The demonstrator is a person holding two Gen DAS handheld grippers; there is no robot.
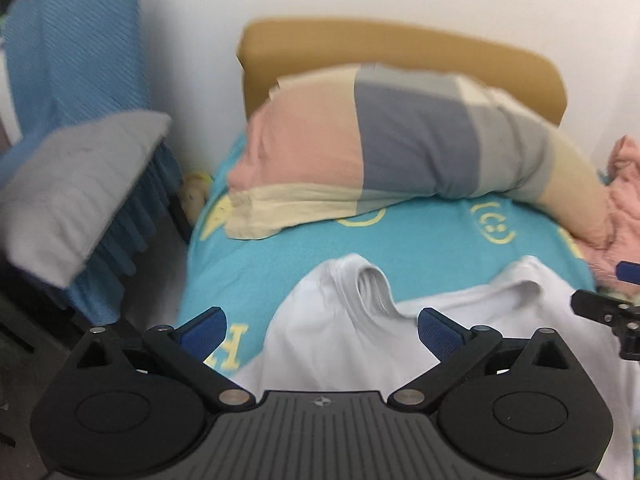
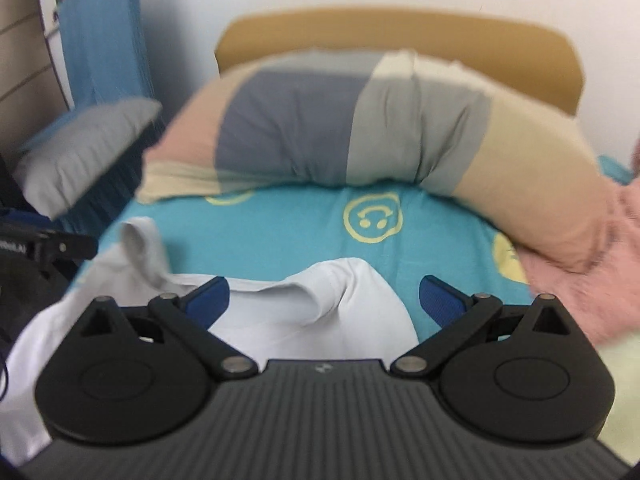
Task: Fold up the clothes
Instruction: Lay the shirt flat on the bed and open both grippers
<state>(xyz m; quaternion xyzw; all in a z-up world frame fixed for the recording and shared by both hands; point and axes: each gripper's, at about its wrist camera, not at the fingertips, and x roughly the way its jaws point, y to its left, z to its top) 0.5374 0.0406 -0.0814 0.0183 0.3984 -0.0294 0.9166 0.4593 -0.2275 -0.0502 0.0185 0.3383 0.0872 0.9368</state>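
Bedroom, white wall, bed (image 2: 304, 228) under a teal sheet with yellow smiley faces

White shirt (image 1: 340, 328) spread on the near part of the sheet, collar end toward the headboard, fabric rumpled: one ridge standing up near the left shoulder, another fold bunched on the right side (image 2: 344, 284). Not yet a neat flat rectangle; no tidy folded stack visible

Left tongs (image 1: 322, 326) spread wide, blue pads apart, pinching nothing, hovering over the shirt's left shoulder region. Right tongs (image 2: 324, 294) likewise spread, holding nothing, over the right shoulder and the puckered fold. Tip of the right tongs also showing at the far right edge of the left view

Beyond the shirt: patchwork pillow (image 2: 360, 120) in pink, grey, blue and cream lying across the head of the bed, tan headboard (image 1: 400, 48) behind. Pink garment (image 2: 592, 272) heaped at the right edge, touching the pillow's end. Grey pillow (image 1: 76, 188) off the bed's left side, blue curtain (image 1: 76, 40) behind it

Step, as judged: somewhere within laying out or folding the shirt, both tongs released over its upper corners; fits either just before a grasp or just after letting go. Any grasp here calls for closing on a single layer at a shoulder edge, both sides level, avoiding the raised ridges so no crease gets locked in
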